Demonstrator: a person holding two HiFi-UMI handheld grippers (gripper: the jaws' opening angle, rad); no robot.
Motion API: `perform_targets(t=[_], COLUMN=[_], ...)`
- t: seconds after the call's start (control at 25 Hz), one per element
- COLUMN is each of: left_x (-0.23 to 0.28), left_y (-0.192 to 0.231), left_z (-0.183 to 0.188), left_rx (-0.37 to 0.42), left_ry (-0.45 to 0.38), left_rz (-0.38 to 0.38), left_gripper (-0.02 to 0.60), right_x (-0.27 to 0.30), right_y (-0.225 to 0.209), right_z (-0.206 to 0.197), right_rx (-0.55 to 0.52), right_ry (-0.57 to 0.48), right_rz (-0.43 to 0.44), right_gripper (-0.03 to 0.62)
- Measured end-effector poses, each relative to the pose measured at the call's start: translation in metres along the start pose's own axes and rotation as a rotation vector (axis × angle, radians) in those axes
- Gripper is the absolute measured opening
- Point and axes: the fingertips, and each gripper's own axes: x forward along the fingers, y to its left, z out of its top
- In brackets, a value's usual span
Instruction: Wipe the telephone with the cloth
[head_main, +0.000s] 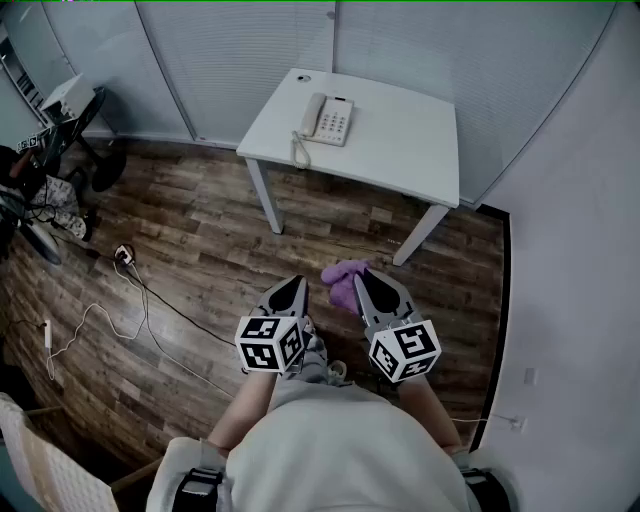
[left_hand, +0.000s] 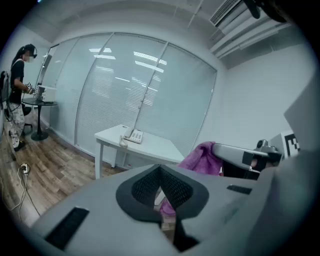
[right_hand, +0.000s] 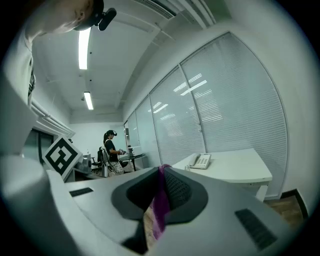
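The wooden floor (head_main: 200, 250) lies bare straight ahead toward 12 o'clock, so the walk-up looks free. A loose cable (head_main: 140, 300) trails over it around 9 o'clock, and a plain wall (head_main: 580, 250) closes the 3 o'clock side. The white worktop (head_main: 400, 150) stands well apart from the person at 12 o'clock, its back corner tucked against the glass wall (head_main: 250, 50), so only its front and side edges can be approached. The right gripper (head_main: 364, 274) has its fingers clamped on the purple cloth (head_main: 343, 278), which bunches out past the tips, probably carried that way to be ready for wiping. The left gripper (head_main: 297, 284), just beside it at 9 o'clock, has its fingers pressed together with nothing held, likely kept free to steady things. The telephone (head_main: 328, 120) rests on the worktop's 11 o'clock part, handset on its cradle. Its coiled cord (head_main: 298, 150) reaches the near-left edge, a likely snag.
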Motion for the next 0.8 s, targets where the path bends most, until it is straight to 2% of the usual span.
perform_targets(t=[0.16, 0.52, 0.8], left_x=[-0.015, -0.029, -0.035], left_y=[-0.013, -0.045, -0.043], left_z=[-0.01, -0.014, -0.009], left_rx=[-0.005, 0.052, 0.053], left_ry=[-0.003, -0.026, -0.047], left_rz=[-0.01, -0.051, -0.057], left_gripper=[0.021, 0.021, 0.021], right_x=[-0.026, -0.059, -0.064], right_y=[0.008, 0.022, 0.025], right_z=[-0.011, -0.011, -0.013], right_rx=[-0.001, -0.03, -0.033], right_ry=[-0.005, -0.032, -0.033], right_rz=[0.002, 0.003, -0.006], right_gripper=[0.046, 0.046, 0.046])
